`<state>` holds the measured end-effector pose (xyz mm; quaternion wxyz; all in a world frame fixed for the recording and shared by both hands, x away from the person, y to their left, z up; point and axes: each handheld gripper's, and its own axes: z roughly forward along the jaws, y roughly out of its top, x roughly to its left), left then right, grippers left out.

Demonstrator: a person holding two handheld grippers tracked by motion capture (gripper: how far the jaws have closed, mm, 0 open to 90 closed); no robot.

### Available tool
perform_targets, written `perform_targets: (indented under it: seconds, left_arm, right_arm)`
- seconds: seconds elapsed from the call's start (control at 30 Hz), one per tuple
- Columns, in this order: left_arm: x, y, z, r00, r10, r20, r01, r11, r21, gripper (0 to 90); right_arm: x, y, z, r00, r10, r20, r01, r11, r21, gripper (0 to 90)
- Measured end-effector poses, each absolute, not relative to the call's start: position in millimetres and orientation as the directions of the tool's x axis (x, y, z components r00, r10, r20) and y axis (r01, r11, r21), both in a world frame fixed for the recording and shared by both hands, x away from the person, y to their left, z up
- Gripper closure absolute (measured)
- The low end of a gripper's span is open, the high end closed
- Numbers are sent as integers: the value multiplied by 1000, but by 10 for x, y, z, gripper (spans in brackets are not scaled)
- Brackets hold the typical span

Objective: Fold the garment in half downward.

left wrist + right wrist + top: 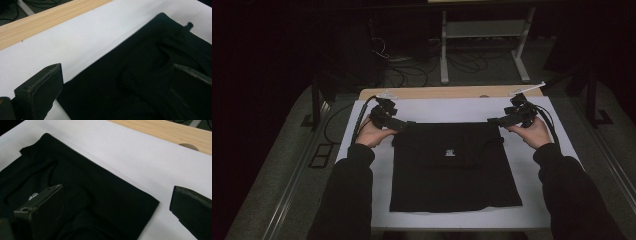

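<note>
The folded black garment (pixel 454 167) lies flat on the bench (pixel 532 112), its far corners beneath both released jaws of the left gripper (pixel 408 125) and right gripper (pixel 492 120).

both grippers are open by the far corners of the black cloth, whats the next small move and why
Probably lift both hands a little clear of the folded black cloth. The left gripper and right gripper stand with jaws wide apart, nothing between them, and the cloth lies flat and roughly square on the white table cover. From there they could reach for an edge for another fold.
</note>
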<state>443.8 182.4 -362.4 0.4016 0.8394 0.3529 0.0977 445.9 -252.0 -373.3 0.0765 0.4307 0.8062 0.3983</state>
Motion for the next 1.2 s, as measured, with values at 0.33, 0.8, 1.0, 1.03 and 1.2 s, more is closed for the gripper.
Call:
perform_targets:
  seconds: [0.33, 0.8, 1.0, 1.03, 1.2]
  left_arm:
    - [4415, 1742, -3673, 752, 642, -150, 509, -421, 751, 0]
    - [4406, 1590, -3789, 789, 581, -198, 511, -443, 736, 0]
    - [4441, 1547, -3870, 796, 563, -222, 522, -454, 722, 0]
    - [4447, 1537, -3883, 797, 559, -228, 524, -452, 721, 0]
    - [4481, 1494, -3973, 795, 554, -246, 532, -444, 721, 40]
  right_arm:
    - [4405, -2292, -3734, -664, 714, 223, 610, 345, 713, 0]
    - [4346, -2065, -3790, -707, 671, 224, 587, 381, 715, 0]
    - [4352, -1973, -3856, -721, 655, 225, 587, 406, 701, 0]
    - [4356, -1960, -3870, -724, 652, 224, 586, 410, 699, 0]
    - [4381, -1911, -3949, -722, 652, 231, 596, 416, 687, 0]
